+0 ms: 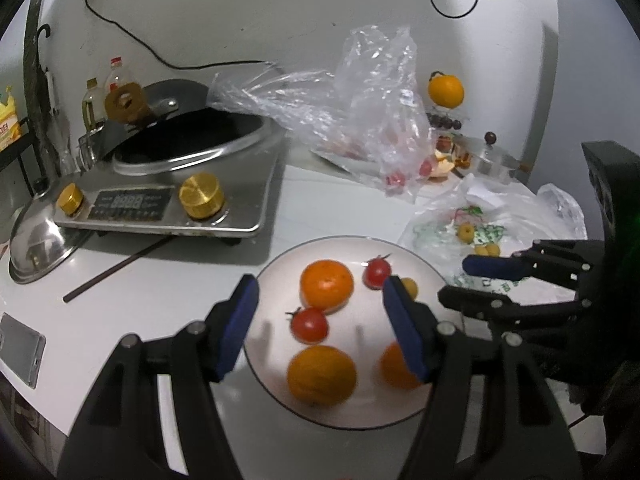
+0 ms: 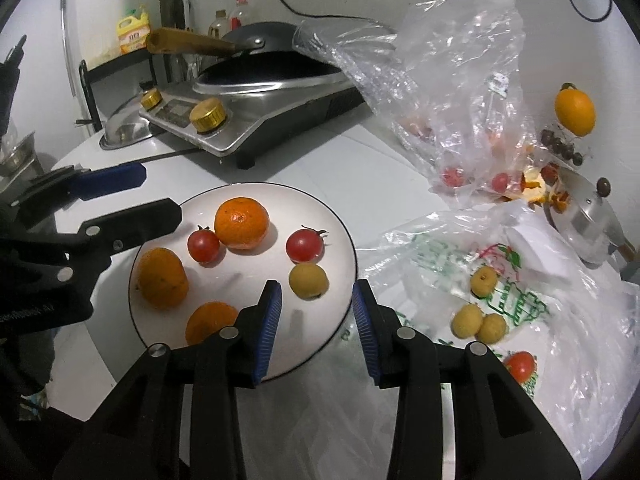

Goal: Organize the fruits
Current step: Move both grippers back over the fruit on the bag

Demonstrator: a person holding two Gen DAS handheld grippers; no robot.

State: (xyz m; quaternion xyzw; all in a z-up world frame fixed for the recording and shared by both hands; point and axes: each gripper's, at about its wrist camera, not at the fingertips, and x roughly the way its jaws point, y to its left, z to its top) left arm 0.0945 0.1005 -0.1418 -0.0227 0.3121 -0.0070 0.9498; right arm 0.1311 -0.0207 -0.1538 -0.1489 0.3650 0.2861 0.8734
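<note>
A white plate (image 2: 344, 236) holds three oranges (image 2: 241, 223) (image 2: 162, 278) (image 2: 210, 320), two cherry tomatoes (image 2: 204, 245) (image 2: 305, 245) and one yellow longan (image 2: 309, 281). My right gripper (image 2: 317, 286) hangs open over the plate's near right rim. The longan lies free just beyond its tips. My left gripper (image 1: 322, 284) is open above the plate (image 1: 360, 412) with nothing between its blue pads. It shows from the side (image 2: 156, 196) in the right wrist view. More longans (image 2: 467, 320) and a tomato (image 2: 520, 366) lie on a printed plastic bag (image 2: 520, 304) to the right.
An induction cooker (image 1: 160, 200) with a wok stands behind the plate, with a steel lid (image 1: 40, 248), a chopstick (image 1: 116, 268) and a phone (image 1: 20, 354) to its left. A clear bag (image 2: 452, 112) holding tomatoes, a pot lid (image 2: 592, 220) and an orange (image 2: 575, 109) on a stand fill the right.
</note>
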